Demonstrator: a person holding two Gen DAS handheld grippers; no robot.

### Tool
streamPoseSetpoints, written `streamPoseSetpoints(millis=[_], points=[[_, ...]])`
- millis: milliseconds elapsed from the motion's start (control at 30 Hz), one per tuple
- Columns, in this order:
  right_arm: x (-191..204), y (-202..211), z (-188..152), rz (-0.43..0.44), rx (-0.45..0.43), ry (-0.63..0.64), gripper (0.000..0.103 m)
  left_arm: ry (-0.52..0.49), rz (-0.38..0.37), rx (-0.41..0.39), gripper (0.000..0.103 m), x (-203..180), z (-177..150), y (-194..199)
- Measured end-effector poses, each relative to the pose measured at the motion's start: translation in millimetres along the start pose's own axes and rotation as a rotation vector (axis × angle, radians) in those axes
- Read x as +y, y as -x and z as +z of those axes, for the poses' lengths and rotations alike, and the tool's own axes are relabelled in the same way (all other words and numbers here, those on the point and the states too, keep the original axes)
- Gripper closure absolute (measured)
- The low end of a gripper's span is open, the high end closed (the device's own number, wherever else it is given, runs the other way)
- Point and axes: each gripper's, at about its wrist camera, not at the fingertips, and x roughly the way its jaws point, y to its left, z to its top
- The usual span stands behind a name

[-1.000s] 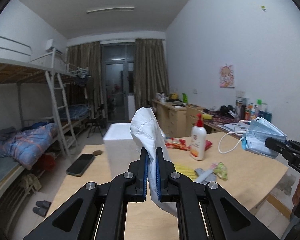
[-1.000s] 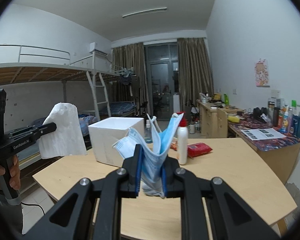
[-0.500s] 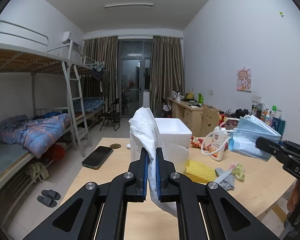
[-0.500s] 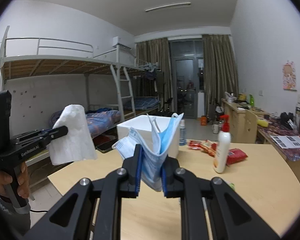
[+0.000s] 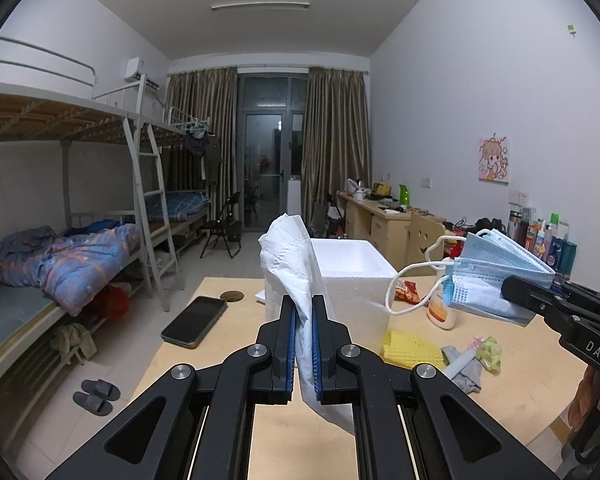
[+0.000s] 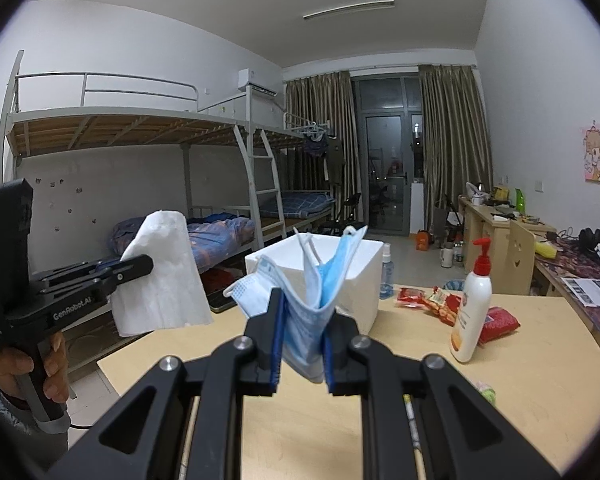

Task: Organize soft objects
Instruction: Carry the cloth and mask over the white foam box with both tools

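Note:
My left gripper (image 5: 303,344) is shut on a white tissue (image 5: 296,276) and holds it above the wooden table (image 5: 228,412). It also shows in the right wrist view (image 6: 140,270) with the tissue (image 6: 160,280). My right gripper (image 6: 302,340) is shut on a stack of blue face masks (image 6: 316,276), also seen in the left wrist view (image 5: 496,280). A white foam box (image 5: 352,276) stands open on the table just beyond both grippers; it also shows in the right wrist view (image 6: 360,280).
On the table lie a black phone (image 5: 194,322), a yellow sponge cloth (image 5: 410,350), a grey cloth (image 5: 466,372), a lotion pump bottle (image 6: 472,312) and red snack packs (image 6: 500,322). Bunk beds (image 5: 60,272) stand at left, desks (image 5: 380,220) along the right wall.
Both grippers have swung left and slightly closer, so the foam box now sits nearer the centre of both views. Each still holds its item.

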Motion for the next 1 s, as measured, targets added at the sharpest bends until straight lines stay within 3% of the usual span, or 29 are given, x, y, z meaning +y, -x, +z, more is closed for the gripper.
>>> streamPoseSetpoints(millis=[367,467,1000], points=[[-1,-22,13,-0.002,0.024,0.003,0.083,0.008,-0.021,0.028,0.096,4,18,-34],[-1,-30,20,0.005,0.032,-0.001,0.083,0.021,-0.056,0.052,0.096,7,27,-46],[-8,-70,48,0.019,0.063,0.023,0.083,-0.024,-0.05,0.046,0.096,-4,67,-94]])
